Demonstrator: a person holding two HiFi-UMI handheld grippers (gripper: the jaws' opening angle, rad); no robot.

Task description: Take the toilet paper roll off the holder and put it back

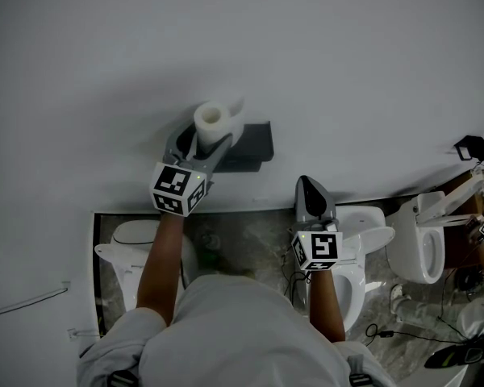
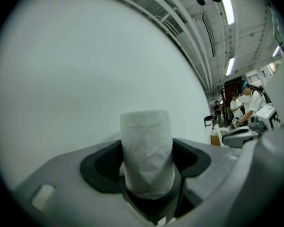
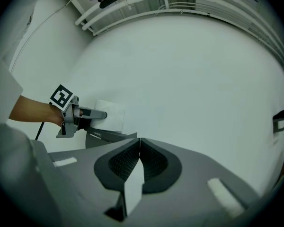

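A white toilet paper roll (image 1: 212, 118) stands upright between the jaws of my left gripper (image 1: 212, 133), which is shut on it. The roll is just above the left end of the dark wall holder (image 1: 254, 143). In the left gripper view the roll (image 2: 146, 150) fills the gap between both dark pads, with the white wall behind it. From the right gripper view the roll (image 3: 110, 115) sits over the holder (image 3: 109, 138), and the left gripper (image 3: 92, 113) reaches in from the left. My right gripper (image 1: 310, 188) hangs to the right of the holder, its ribbed pads (image 3: 154, 162) pressed together on nothing.
White toilets (image 1: 133, 240) (image 1: 363, 240) (image 1: 423, 248) stand along the foot of the wall below my arms. A small black box (image 1: 472, 147) is fixed to the wall at far right. People (image 2: 246, 100) work in the background beyond the wall's right end.
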